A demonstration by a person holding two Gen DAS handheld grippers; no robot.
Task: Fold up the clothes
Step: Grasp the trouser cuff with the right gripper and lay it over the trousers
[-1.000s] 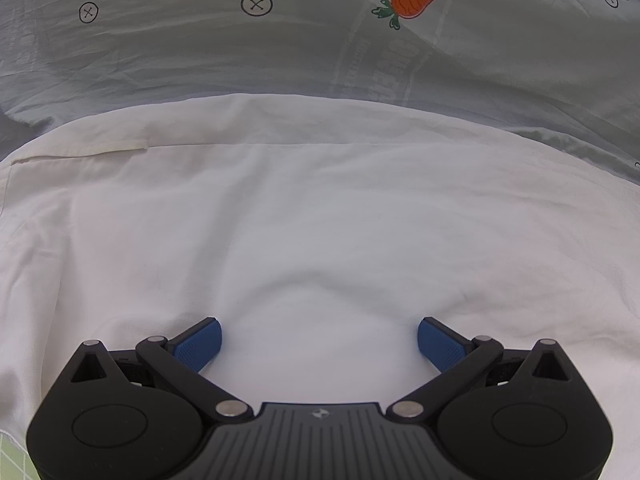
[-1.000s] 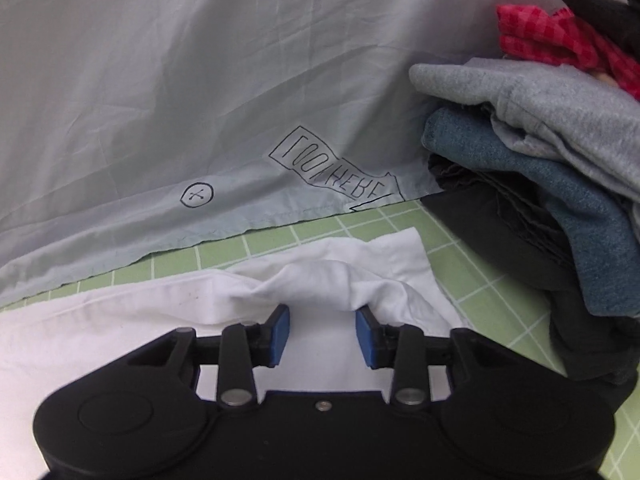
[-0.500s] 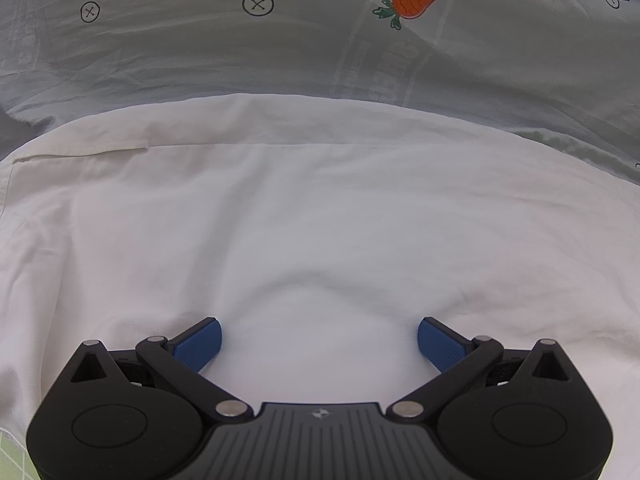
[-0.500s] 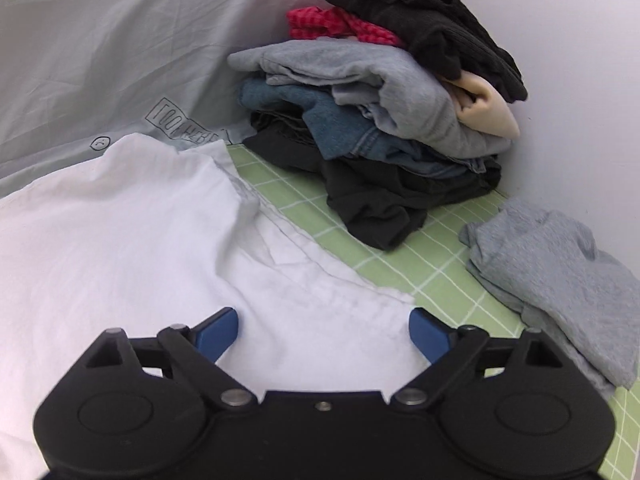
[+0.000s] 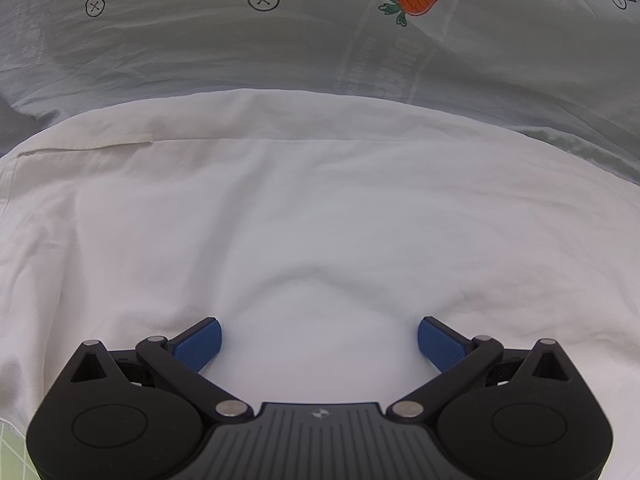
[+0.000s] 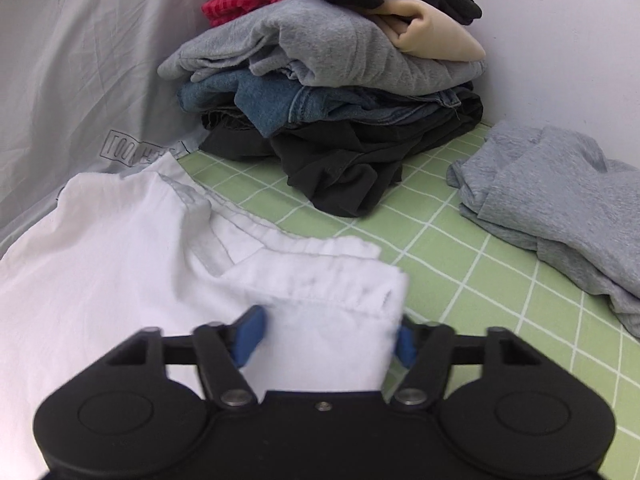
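A white garment (image 5: 320,200) lies spread flat under my left gripper (image 5: 320,340), which stands open with both blue pads low on the cloth and only a shallow bulge of fabric between them. In the right wrist view the same white garment (image 6: 120,260) ends in a gathered hem (image 6: 320,280) that runs back between the fingers of my right gripper (image 6: 326,338). Its jaws are closing, still set wide apart in the picture. The white band fills the gap between the pads and is not visibly pinched.
A tall pile of folded clothes (image 6: 320,80) stands at the back on the green gridded mat (image 6: 460,280). A folded grey garment (image 6: 560,208) lies to the right. A grey printed sheet (image 5: 200,52) with a carrot print (image 5: 420,0) lies behind the white garment.
My right gripper swung right from the sheet toward the pile, opened wide, and now narrows around the white hem. The left gripper and the cloth under it have not moved.
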